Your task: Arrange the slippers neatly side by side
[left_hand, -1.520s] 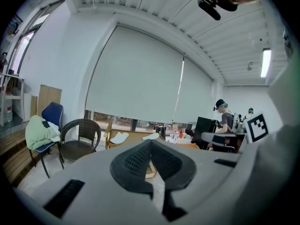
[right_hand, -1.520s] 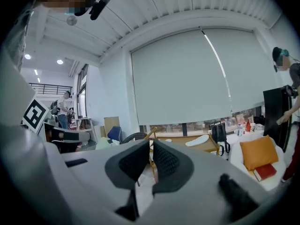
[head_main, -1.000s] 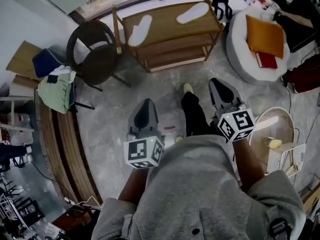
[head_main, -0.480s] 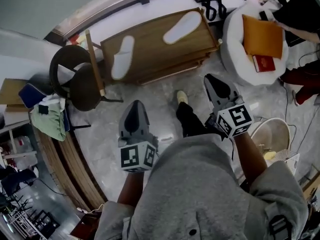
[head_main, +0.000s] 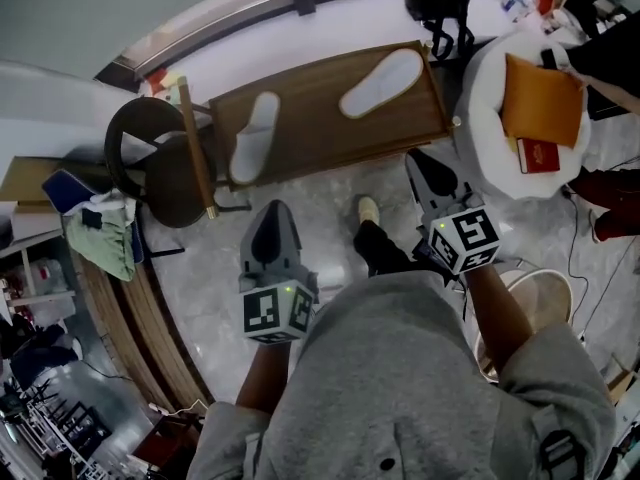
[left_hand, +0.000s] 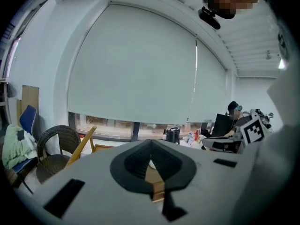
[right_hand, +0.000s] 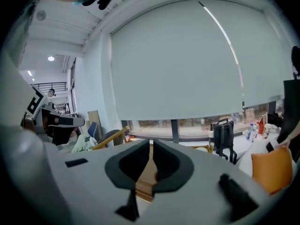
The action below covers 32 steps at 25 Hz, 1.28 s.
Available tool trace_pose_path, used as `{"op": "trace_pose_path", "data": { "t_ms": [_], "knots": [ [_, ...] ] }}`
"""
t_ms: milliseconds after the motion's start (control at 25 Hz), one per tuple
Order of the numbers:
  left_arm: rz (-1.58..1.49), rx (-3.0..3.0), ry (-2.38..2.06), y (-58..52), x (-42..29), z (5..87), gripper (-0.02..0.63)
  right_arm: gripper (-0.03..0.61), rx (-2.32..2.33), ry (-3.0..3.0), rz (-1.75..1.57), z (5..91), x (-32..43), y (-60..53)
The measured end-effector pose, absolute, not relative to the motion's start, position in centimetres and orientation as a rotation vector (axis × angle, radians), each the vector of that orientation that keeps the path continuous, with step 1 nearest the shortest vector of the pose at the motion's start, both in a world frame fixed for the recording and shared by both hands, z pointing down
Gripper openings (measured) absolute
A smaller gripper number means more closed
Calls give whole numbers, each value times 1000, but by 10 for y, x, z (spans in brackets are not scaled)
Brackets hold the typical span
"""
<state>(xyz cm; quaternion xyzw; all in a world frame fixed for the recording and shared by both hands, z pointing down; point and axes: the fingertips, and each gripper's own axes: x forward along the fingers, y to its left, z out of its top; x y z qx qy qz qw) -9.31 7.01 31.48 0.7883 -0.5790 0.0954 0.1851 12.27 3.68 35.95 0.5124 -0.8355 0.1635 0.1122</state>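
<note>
Head view: left slipper [head_main: 254,136] and right slipper [head_main: 381,69], both white, lie on top of wooden shelf [head_main: 320,118] in upper middle of frame, well apart, each slanted. Left gripper [head_main: 271,213] at lower centre, right gripper [head_main: 425,168] right of centre; both point toward shelf. Dark round chair [head_main: 160,168] at left.

Left gripper view: left gripper [left_hand: 151,144] closed, tips together, nothing gripped. Chair [left_hand: 56,144] at lower left.

Right gripper view: right gripper [right_hand: 151,144] closed, empty. Orange cushion [right_hand: 272,168] at lower right.
</note>
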Motion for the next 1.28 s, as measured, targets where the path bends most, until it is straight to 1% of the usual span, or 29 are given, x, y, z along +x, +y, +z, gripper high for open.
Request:
{"op": "trace_pose_path", "data": {
  "t_ms": [360, 680, 1280],
  "knots": [
    [300, 2203, -1673, 27, -77, 314, 14, 38, 1482, -2463, 530, 371, 135, -16],
    [266, 2124, -1689, -3, -68, 323, 14, 38, 1490, -2405, 600, 395, 154, -46],
    [284, 2118, -1733, -12, -56, 316, 14, 38, 1580, -2373, 763, 420, 177, -76]
  ]
}}
